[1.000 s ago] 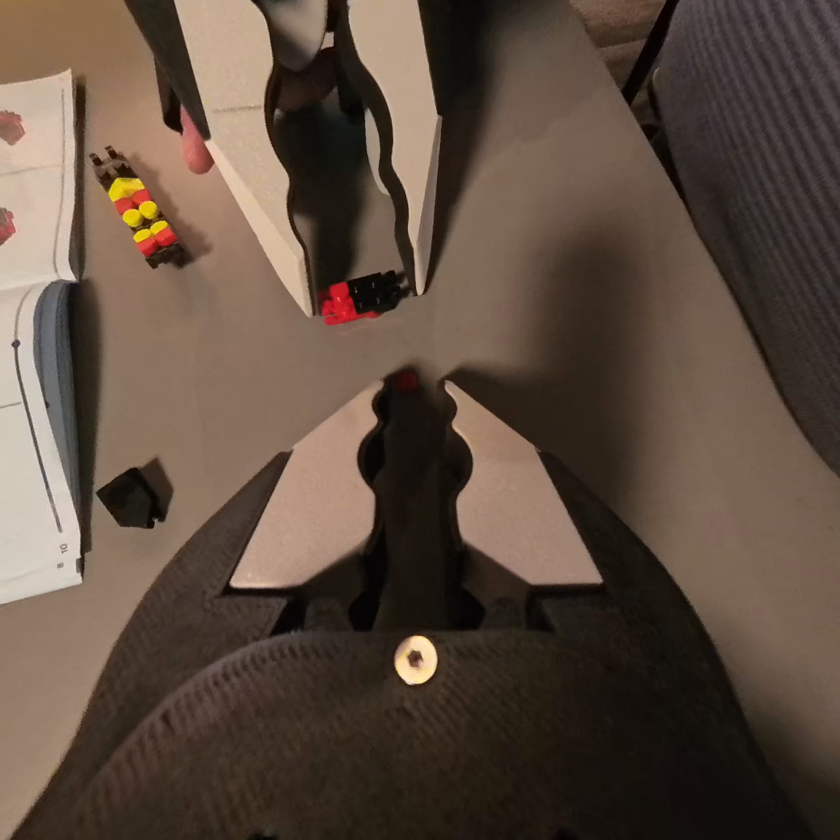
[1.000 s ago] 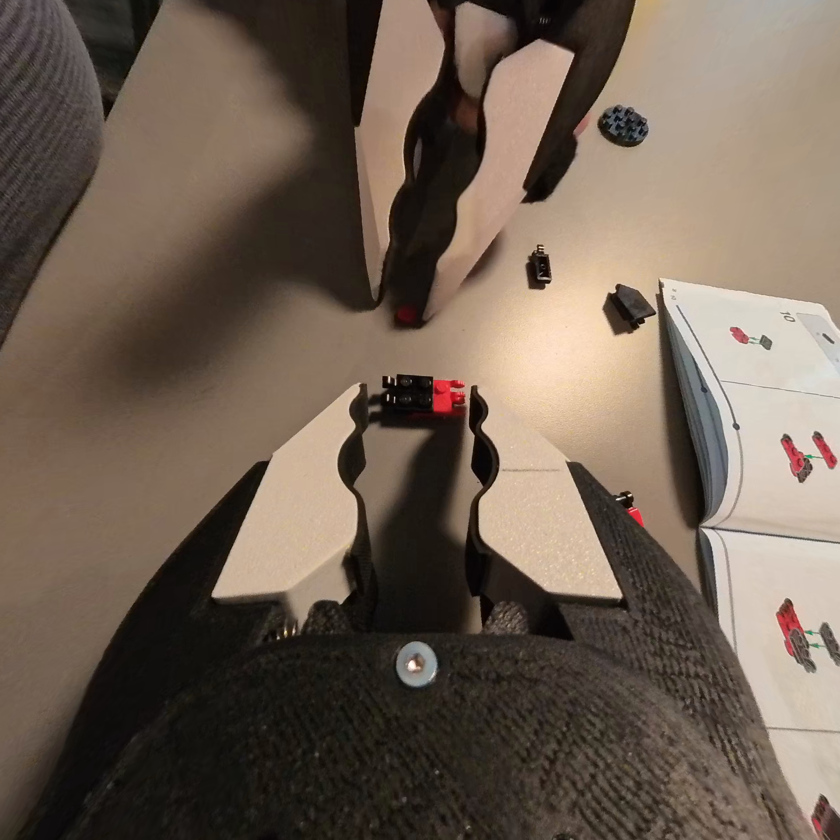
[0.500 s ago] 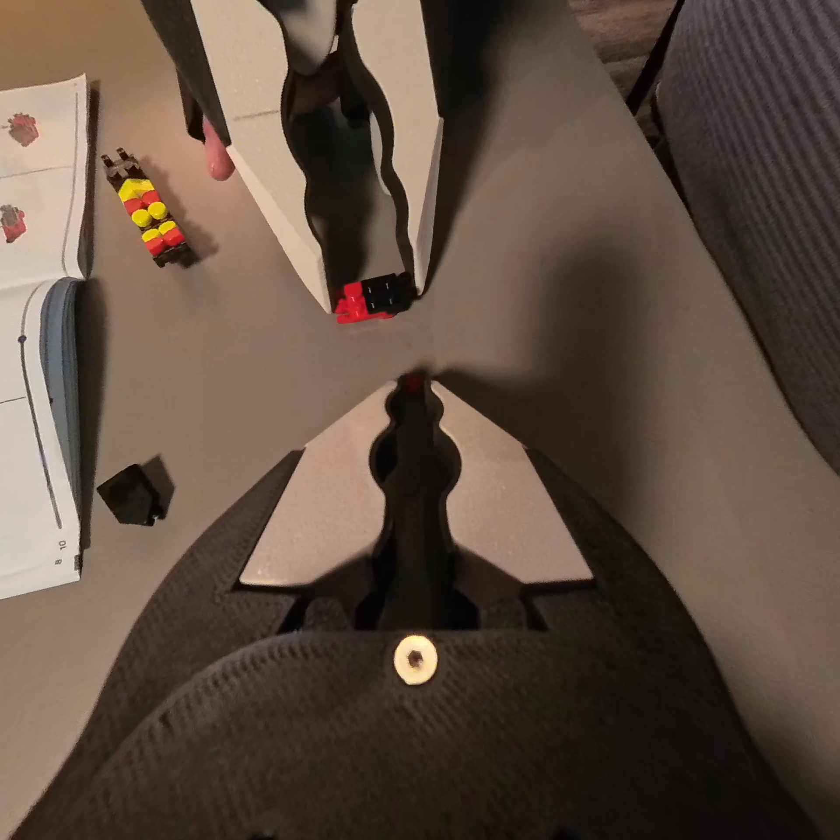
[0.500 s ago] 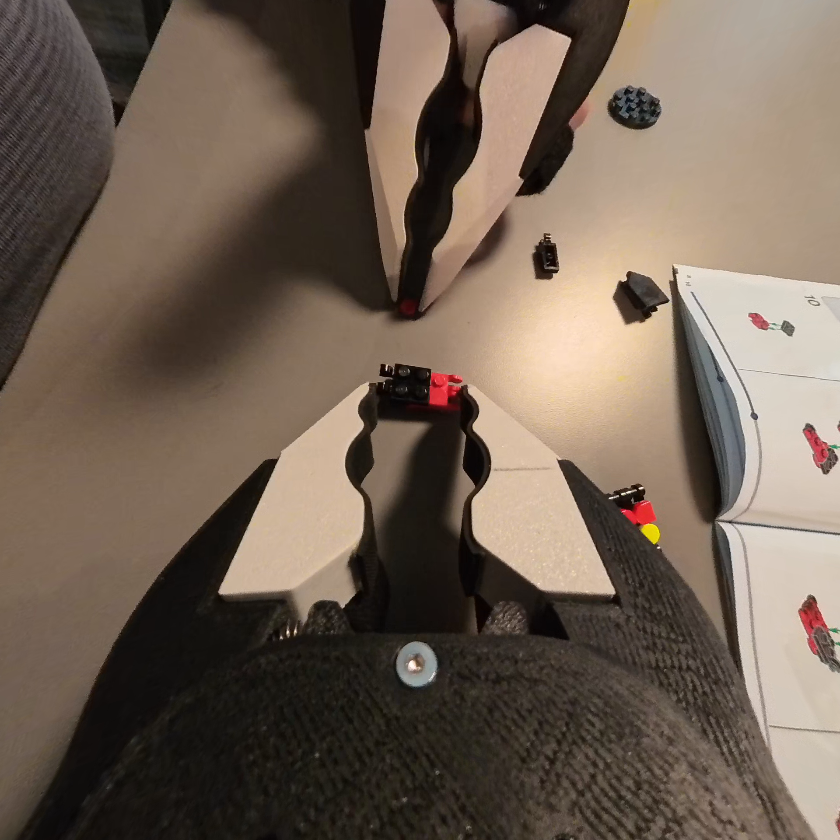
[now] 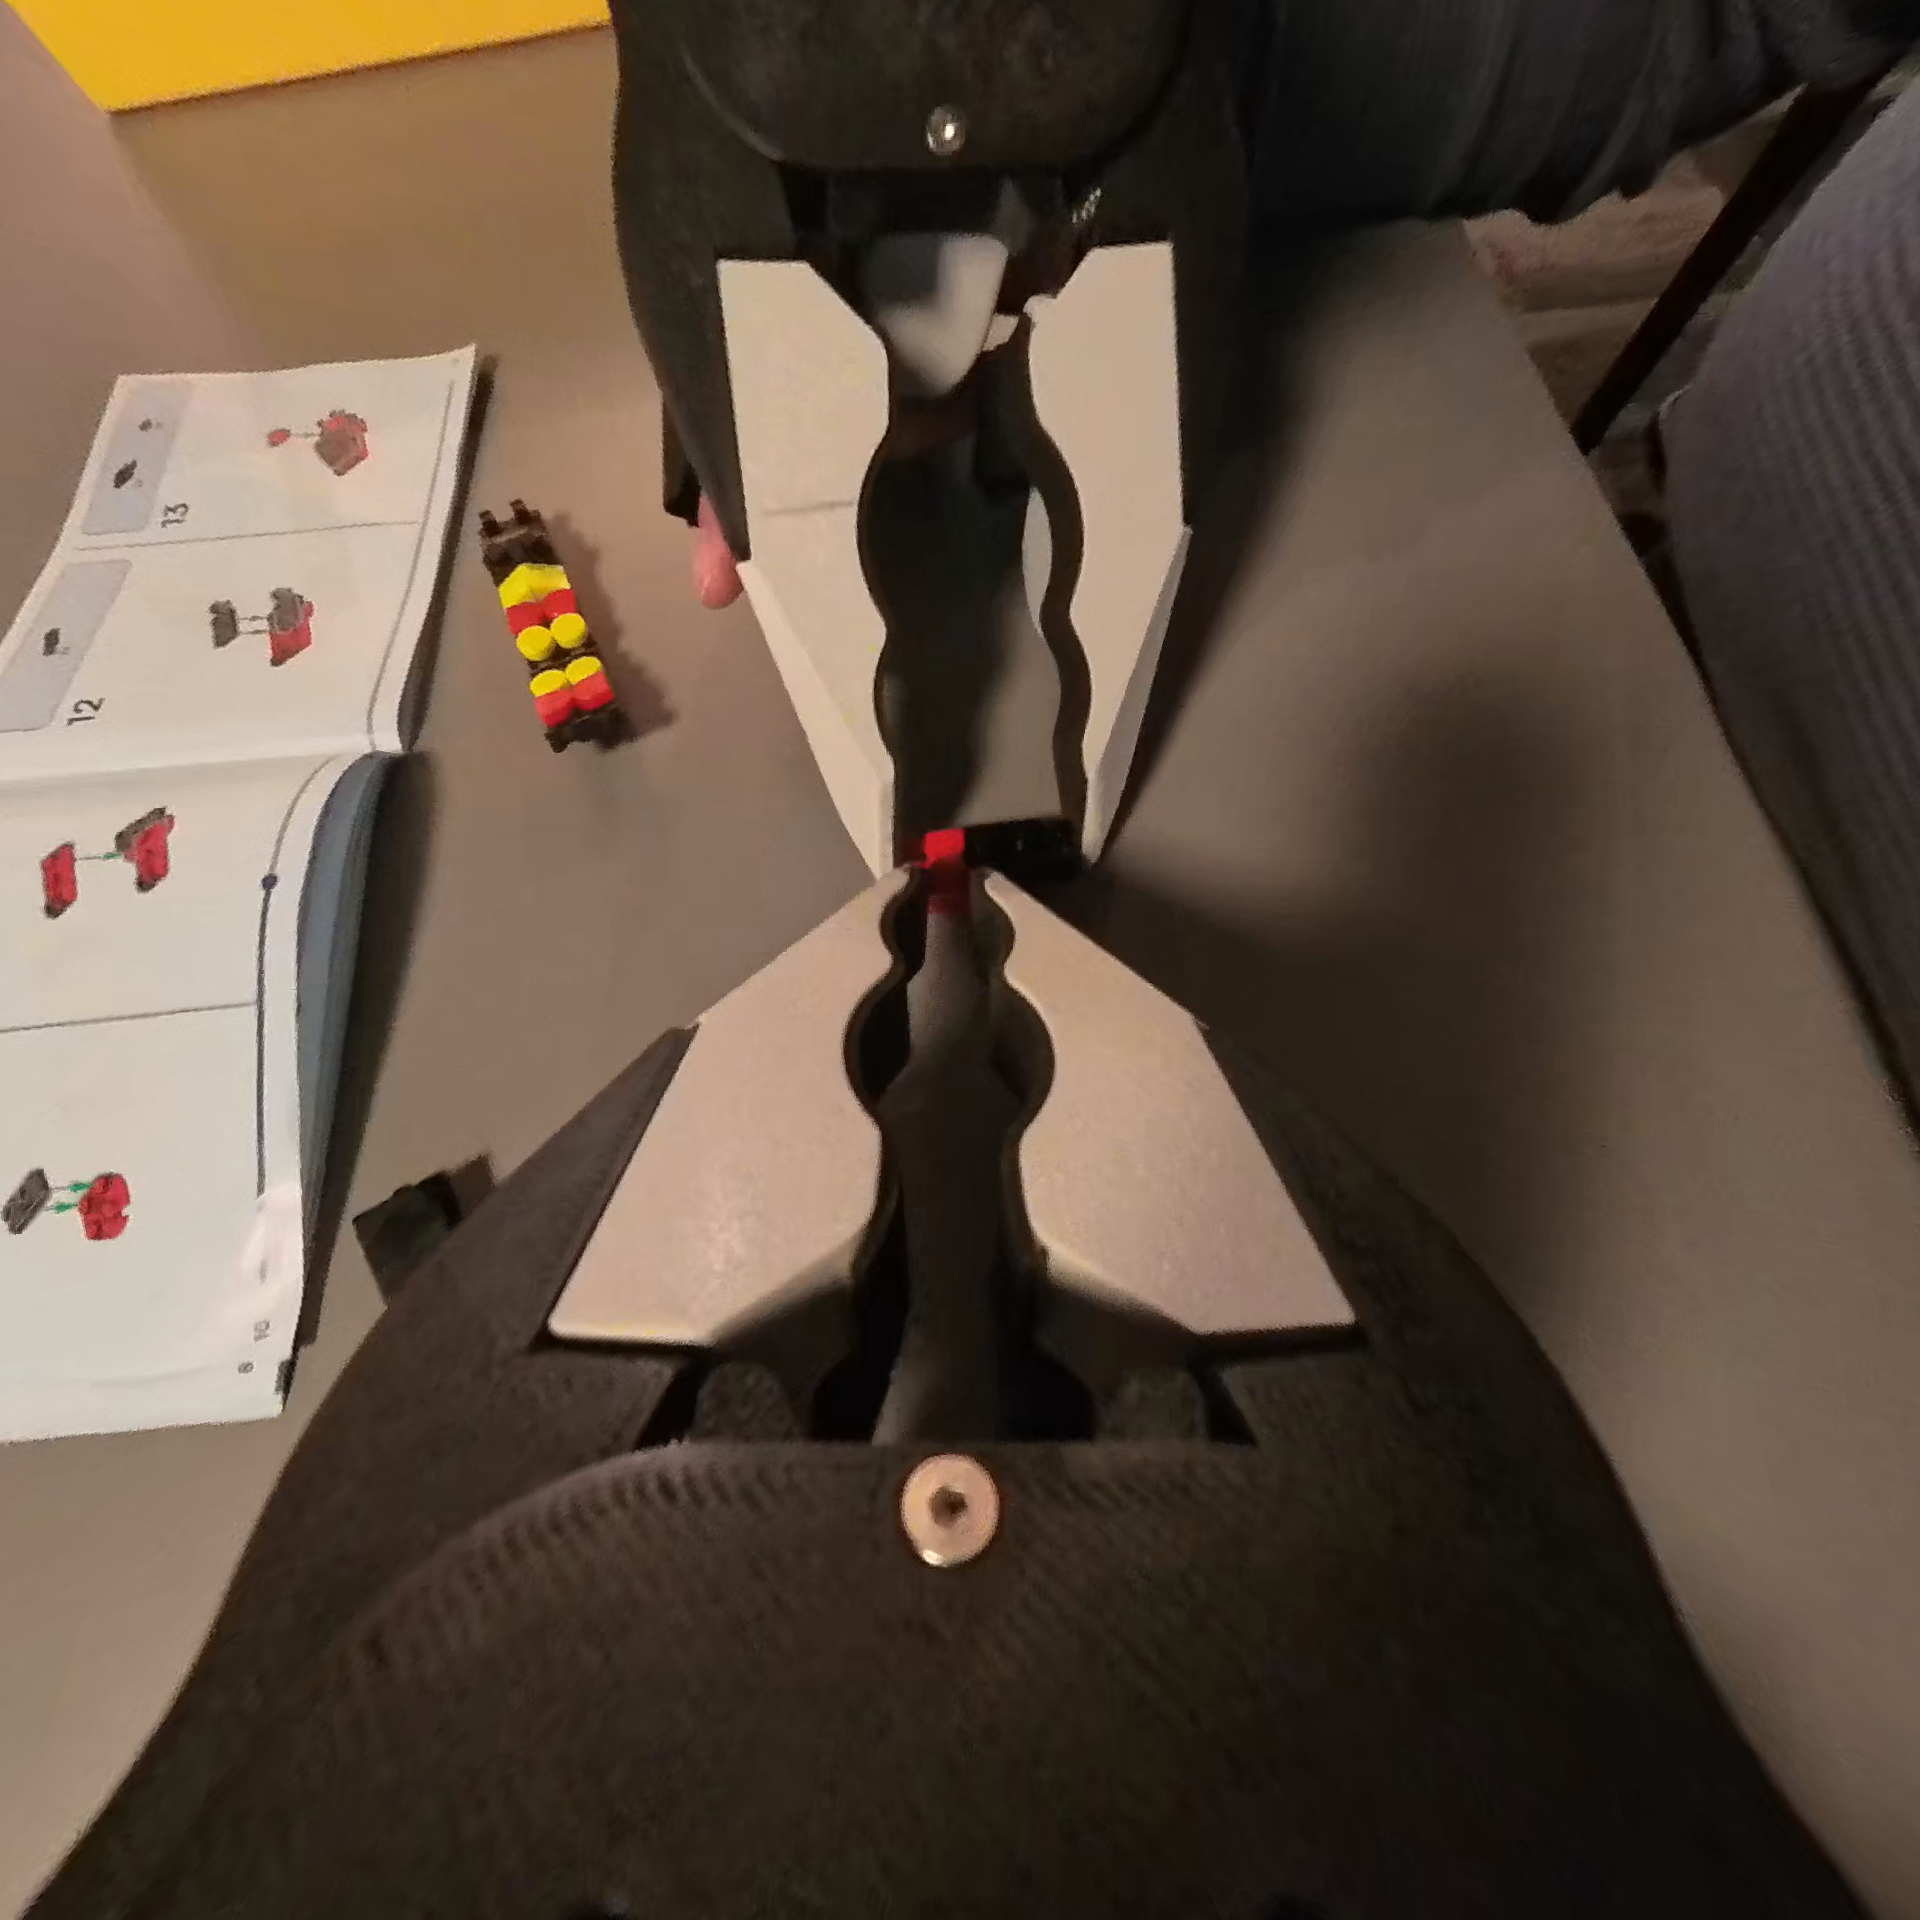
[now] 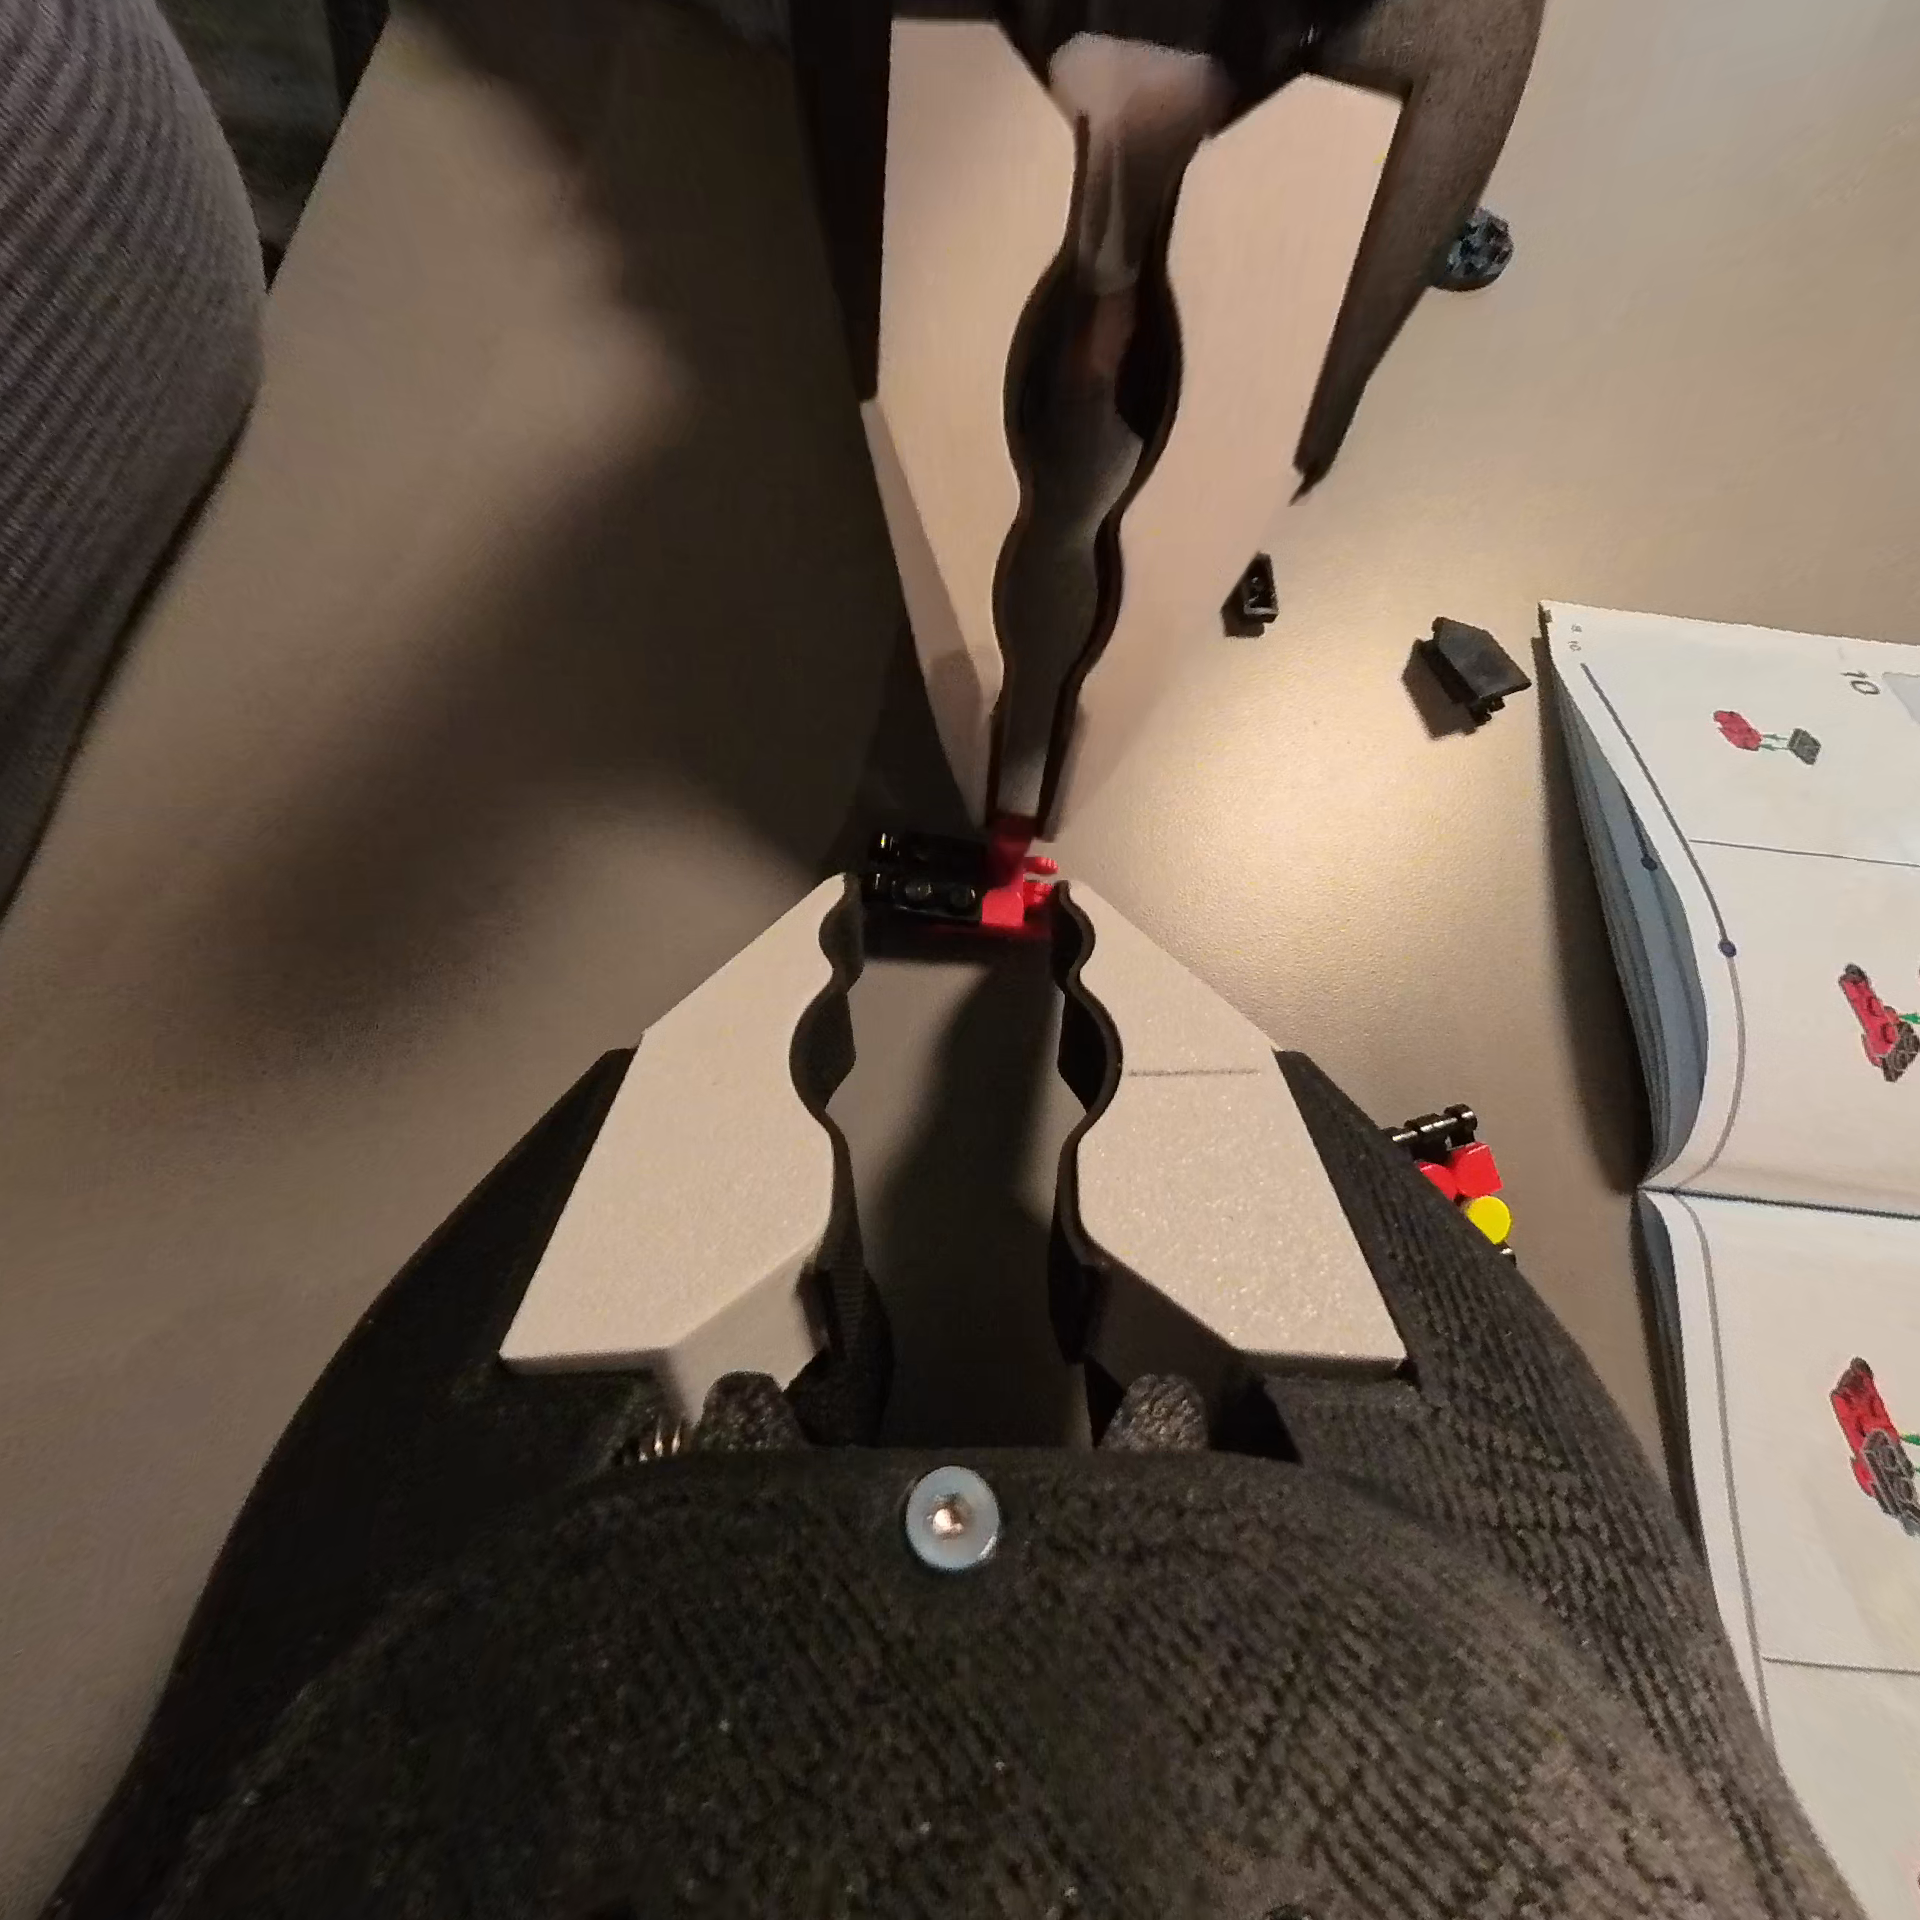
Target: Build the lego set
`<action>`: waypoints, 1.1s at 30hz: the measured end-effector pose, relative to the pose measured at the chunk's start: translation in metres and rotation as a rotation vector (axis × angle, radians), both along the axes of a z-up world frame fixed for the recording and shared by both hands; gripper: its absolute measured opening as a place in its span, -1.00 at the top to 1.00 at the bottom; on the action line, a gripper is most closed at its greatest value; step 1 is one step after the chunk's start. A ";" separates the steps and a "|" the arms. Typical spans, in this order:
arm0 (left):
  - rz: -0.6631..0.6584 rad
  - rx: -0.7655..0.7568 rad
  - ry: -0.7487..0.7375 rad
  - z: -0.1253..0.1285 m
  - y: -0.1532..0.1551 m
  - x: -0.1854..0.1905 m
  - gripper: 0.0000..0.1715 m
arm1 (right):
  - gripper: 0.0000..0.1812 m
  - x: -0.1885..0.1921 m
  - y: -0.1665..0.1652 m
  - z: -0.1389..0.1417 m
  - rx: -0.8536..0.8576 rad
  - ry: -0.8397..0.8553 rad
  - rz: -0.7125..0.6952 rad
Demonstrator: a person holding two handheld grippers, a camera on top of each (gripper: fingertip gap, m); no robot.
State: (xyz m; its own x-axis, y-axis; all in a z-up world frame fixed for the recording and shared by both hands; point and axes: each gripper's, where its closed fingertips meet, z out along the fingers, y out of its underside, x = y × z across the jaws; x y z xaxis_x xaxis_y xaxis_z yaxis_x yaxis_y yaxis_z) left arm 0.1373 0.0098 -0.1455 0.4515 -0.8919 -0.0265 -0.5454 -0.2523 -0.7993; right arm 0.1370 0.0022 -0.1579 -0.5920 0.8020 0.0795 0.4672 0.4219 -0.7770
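Observation:
My left gripper (image 5: 943, 891) is shut on a small red piece (image 5: 943, 896) at its fingertips. My right gripper (image 6: 956, 902) is shut on a small black and red assembly (image 6: 940, 894), which also shows in the left wrist view (image 5: 1013, 844). The two grippers meet tip to tip above the grey table (image 5: 644, 935). The red piece touches the red end of the assembly (image 6: 1010, 847). In the right wrist view the left gripper (image 6: 1023, 821) comes down from the top. In the left wrist view the right gripper (image 5: 987, 831) comes down from the top.
An open instruction booklet (image 5: 156, 831) lies left, also seen in the right wrist view (image 6: 1787, 987). A black, red and yellow build (image 5: 551, 634) lies beside it. Loose black pieces (image 6: 1465, 675) (image 6: 1252, 597) and a round dark piece (image 6: 1475, 244) lie on the table. A grey upholstered seat (image 5: 1808, 520) borders the table. My two grippers' fingertips are within a few centimetres of each other.
The two grippers have moved together. The red piece in my left gripper now touches the red end of the assembly held by my right gripper; before there was a gap between them.

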 end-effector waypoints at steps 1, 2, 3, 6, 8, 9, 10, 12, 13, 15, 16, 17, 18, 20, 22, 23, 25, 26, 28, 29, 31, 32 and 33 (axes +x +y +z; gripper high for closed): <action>-0.002 -0.004 0.003 -0.002 0.000 0.001 0.91 | 0.62 0.000 0.000 0.000 0.000 0.000 0.000; 0.002 -0.009 0.007 -0.003 0.001 0.002 0.92 | 0.62 0.000 0.000 0.000 -0.001 -0.001 0.000; 0.002 -0.016 0.014 -0.003 0.002 0.002 0.92 | 0.62 0.000 0.000 0.000 -0.001 -0.001 0.000; 0.009 -0.030 0.034 -0.005 0.004 0.001 0.91 | 0.62 0.000 0.000 0.000 0.000 0.000 0.000; 0.000 -0.047 0.034 -0.005 0.002 0.001 0.91 | 0.62 0.000 0.000 0.000 0.000 0.000 0.000; 0.000 -0.055 0.034 -0.005 0.003 0.001 0.91 | 0.62 0.000 0.000 0.000 0.000 0.000 0.000; 0.001 -0.065 0.032 -0.006 0.003 0.002 0.91 | 0.62 0.000 0.000 0.000 0.000 0.000 0.000; 0.000 -0.079 0.030 -0.006 0.002 0.002 0.91 | 0.62 0.000 0.000 0.000 0.001 0.001 0.000; 0.003 -0.083 0.029 -0.006 0.003 0.002 0.91 | 0.62 0.000 0.000 0.000 0.001 0.001 0.000; 0.004 -0.082 0.033 -0.006 0.003 0.002 0.91 | 0.62 0.000 0.000 0.000 0.002 0.002 0.000; 0.007 -0.080 0.037 -0.006 0.003 0.002 0.91 | 0.63 0.000 0.000 0.000 0.003 0.003 0.000; 0.009 -0.078 0.040 -0.006 0.004 0.002 0.90 | 0.63 0.000 0.000 0.000 0.004 0.004 0.000; 0.009 -0.077 0.044 -0.006 0.004 0.002 0.89 | 0.62 0.000 0.000 0.000 0.005 0.004 0.000; 0.007 -0.077 0.046 -0.006 0.003 0.001 0.89 | 0.63 0.000 0.000 0.000 0.006 0.005 -0.001; 0.007 -0.083 0.044 -0.006 0.003 0.001 0.88 | 0.63 0.000 0.000 0.000 0.008 0.008 -0.001; 0.007 -0.086 0.043 -0.006 0.003 0.000 0.87 | 0.62 0.000 0.000 0.000 0.010 0.009 -0.001; 0.006 -0.091 0.043 -0.006 0.002 0.000 0.84 | 0.62 0.000 0.000 0.001 0.011 0.011 -0.003; 0.006 -0.091 0.045 -0.006 0.002 0.000 0.82 | 0.61 0.000 0.000 0.001 0.013 0.013 -0.004; 0.004 -0.089 0.054 -0.006 0.001 -0.002 0.79 | 0.60 0.000 0.001 0.001 0.020 0.020 -0.009; 0.005 -0.087 0.054 -0.005 0.000 -0.003 0.78 | 0.59 -0.001 0.001 0.001 0.025 0.026 -0.013; 0.007 -0.086 0.043 -0.003 -0.001 -0.006 0.76 | 0.56 -0.001 0.002 0.002 0.031 0.033 -0.016; 0.008 -0.088 0.036 -0.002 -0.002 -0.007 0.75 | 0.54 -0.001 0.002 0.002 0.030 0.033 -0.016; 0.006 -0.089 0.029 -0.001 -0.003 -0.008 0.74 | 0.52 0.000 0.001 0.001 0.023 0.026 -0.017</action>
State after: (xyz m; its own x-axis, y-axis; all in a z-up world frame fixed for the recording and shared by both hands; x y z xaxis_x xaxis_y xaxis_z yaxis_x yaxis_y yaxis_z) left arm 0.1294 0.0069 -0.1466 0.4573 -0.8884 0.0396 -0.5660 -0.3251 -0.7576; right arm 0.1367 0.0036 -0.1565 -0.5758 0.8098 0.1129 0.4542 0.4316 -0.7794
